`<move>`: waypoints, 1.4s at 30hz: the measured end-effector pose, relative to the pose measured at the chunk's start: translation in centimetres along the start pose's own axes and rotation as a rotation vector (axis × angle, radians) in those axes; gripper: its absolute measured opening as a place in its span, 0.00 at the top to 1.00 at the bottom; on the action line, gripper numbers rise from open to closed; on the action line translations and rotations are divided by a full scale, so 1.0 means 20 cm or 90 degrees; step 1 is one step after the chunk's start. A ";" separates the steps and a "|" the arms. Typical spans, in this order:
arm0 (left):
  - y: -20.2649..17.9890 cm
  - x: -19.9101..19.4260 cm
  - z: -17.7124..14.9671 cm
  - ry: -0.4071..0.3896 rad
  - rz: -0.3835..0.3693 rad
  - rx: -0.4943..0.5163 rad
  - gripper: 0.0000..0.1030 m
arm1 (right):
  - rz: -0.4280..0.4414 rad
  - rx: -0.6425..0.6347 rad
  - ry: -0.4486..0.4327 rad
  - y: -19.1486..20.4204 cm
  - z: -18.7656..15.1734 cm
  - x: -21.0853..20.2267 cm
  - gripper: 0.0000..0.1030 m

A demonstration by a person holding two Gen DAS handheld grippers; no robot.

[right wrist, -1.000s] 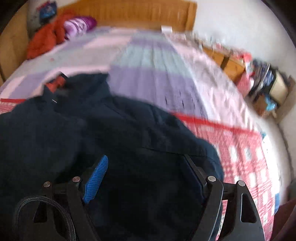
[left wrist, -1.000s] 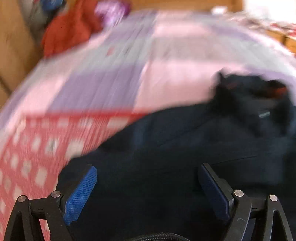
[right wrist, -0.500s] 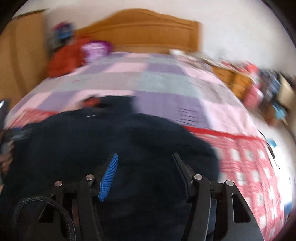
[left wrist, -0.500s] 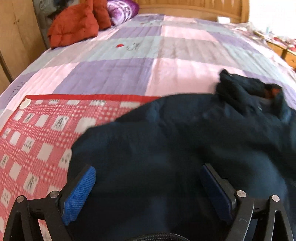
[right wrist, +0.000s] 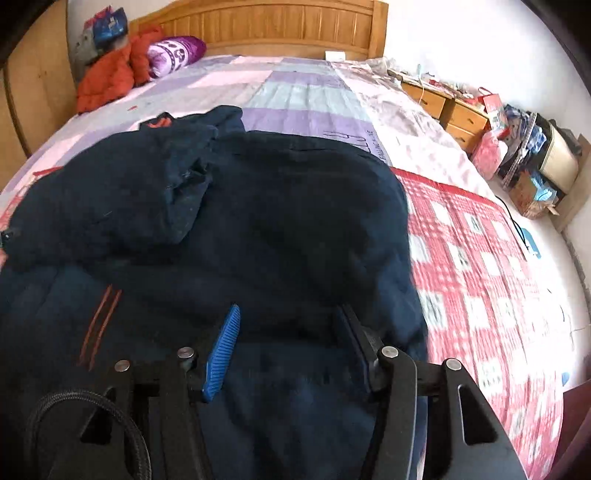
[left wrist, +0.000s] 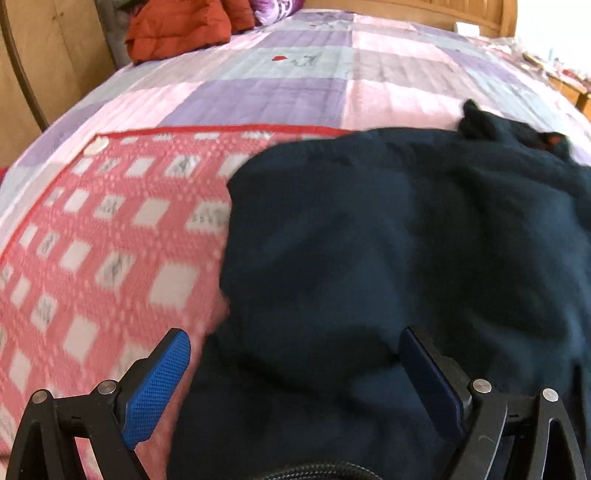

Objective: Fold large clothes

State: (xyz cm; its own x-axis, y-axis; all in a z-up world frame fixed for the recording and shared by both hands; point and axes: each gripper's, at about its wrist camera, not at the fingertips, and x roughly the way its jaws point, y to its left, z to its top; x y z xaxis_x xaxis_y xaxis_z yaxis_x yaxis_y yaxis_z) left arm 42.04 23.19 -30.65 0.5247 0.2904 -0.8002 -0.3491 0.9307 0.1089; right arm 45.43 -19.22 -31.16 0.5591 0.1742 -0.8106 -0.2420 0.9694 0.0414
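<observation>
Left tool [left wrist: 291, 365]: jaws wide apart, blue pads [left wrist: 159, 384] clear of the cloth, the left pad over the red check mat [left wrist: 110, 240], the right over the dark navy garment [left wrist: 406, 240]; nothing is gripped. Right tool [right wrist: 288, 343]: jaws about half open and just been closing, with a raised fold of the garment [right wrist: 258, 221] between the pads; whether the pads press on the cloth cannot be told. The garment lies bunched on the near part of the bed [right wrist: 295, 92], partly on the mat [right wrist: 480, 258] and partly on the quilt, its collar with an orange lining [right wrist: 157, 122] turned toward the far end. In the right wrist view a folded-over flap covers the left half, and two thin orange stripes [right wrist: 99, 325] show near the left edge. Beyond the garment, the pink, purple and grey patchwork quilt [left wrist: 295, 81] runs to the wooden headboard [right wrist: 266, 26]. At the far left lie an orange-red jacket [right wrist: 107, 77] and a purple pillow [right wrist: 173, 51]. To the right of the bed stand wooden drawers [right wrist: 447, 107] and a clutter of bags [right wrist: 524, 147] against the white wall.
</observation>
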 end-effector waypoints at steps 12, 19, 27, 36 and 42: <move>0.36 0.05 -0.32 0.103 0.073 -0.093 0.05 | -0.107 0.105 0.087 -0.42 -0.47 -0.22 0.43; 0.33 -0.12 -0.53 0.106 0.100 -0.029 0.05 | -0.013 -0.013 0.091 -0.15 -0.76 -0.47 0.43; 0.39 -0.35 -0.70 0.110 0.099 -0.007 0.05 | -0.077 0.096 0.085 -0.38 -1.07 -0.77 0.38; 0.51 -0.86 -1.05 0.139 0.111 -0.038 0.07 | 0.003 0.039 0.151 -0.37 -1.43 -0.98 0.38; 0.67 -1.50 -1.20 0.123 0.133 -0.064 0.07 | -0.042 0.029 0.093 -0.61 -1.41 -1.50 0.38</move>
State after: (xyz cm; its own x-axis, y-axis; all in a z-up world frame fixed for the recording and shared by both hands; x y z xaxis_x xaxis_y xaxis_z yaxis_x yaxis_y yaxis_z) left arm 2.90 21.55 -19.33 0.2796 0.4165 -0.8651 -0.5139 0.8260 0.2315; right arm 9.28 -41.05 -23.79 0.4505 0.0863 -0.8886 -0.1706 0.9853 0.0092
